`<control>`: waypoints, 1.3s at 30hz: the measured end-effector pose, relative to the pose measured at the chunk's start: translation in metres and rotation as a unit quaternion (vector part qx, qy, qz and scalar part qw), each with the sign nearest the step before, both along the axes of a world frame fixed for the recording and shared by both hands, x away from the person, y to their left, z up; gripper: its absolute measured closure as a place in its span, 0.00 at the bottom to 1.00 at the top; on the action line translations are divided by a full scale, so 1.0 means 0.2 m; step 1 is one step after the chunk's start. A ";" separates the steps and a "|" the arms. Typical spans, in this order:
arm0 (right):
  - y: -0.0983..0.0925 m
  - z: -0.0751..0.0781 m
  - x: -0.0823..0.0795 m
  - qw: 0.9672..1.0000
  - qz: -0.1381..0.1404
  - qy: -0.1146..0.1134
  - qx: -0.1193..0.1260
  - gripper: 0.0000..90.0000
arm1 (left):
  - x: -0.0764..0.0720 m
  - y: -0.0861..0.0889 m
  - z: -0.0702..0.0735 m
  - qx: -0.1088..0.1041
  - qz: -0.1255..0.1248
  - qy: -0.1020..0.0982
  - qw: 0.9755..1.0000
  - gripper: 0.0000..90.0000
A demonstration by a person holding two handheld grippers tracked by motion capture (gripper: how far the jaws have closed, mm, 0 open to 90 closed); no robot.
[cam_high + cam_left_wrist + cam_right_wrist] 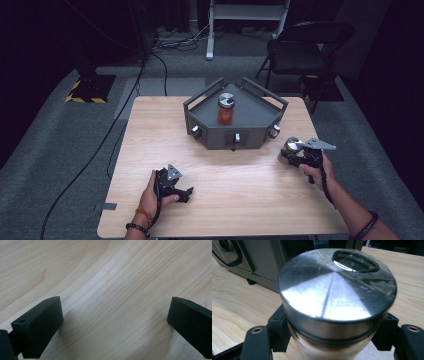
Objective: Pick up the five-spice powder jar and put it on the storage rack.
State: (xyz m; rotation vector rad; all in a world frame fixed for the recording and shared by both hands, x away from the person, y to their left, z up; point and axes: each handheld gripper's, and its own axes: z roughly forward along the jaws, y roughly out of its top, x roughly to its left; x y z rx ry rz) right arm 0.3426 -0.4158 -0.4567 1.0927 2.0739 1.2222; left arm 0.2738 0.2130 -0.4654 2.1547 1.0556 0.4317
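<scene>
A jar with a shiny metal lid (pixel 334 287) stands on the wooden table just right of the grey tray, and my right gripper (pixel 332 340) is shut on it below the lid, one black pad on each side. From above, that jar (pixel 290 148) sits at the table's right side in my right gripper (pixel 294 158). A second jar (pixel 225 110) with orange-red contents and a metal lid stands upright in the tray (pixel 260 92). My left gripper (pixel 189 193) lies low at the front left of the table. Its jaws (pixel 115 322) stand wide apart over bare wood.
The tray has raised rails and several knobs along its front wall (pixel 237 138). Bare table (pixel 240 200) lies between the two hands. A dark chair (pixel 305 45) stands behind the table, and cables (pixel 115 135) run across the floor at the left.
</scene>
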 end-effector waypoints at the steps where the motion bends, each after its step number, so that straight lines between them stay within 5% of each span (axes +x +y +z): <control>1: 0.00 0.00 0.00 1.000 0.000 -0.001 -0.002 0.34 | 0.00 0.00 0.00 0.000 0.000 0.000 1.000 0.00; 23: 0.07 0.13 -0.05 1.000 -0.006 0.000 -0.023 0.34 | 0.00 0.00 0.00 0.000 -0.001 0.000 1.000 0.00; 39: 0.14 0.39 -0.10 0.999 -0.005 -0.037 -0.038 0.34 | 0.00 0.00 0.00 0.000 0.002 0.000 1.000 0.00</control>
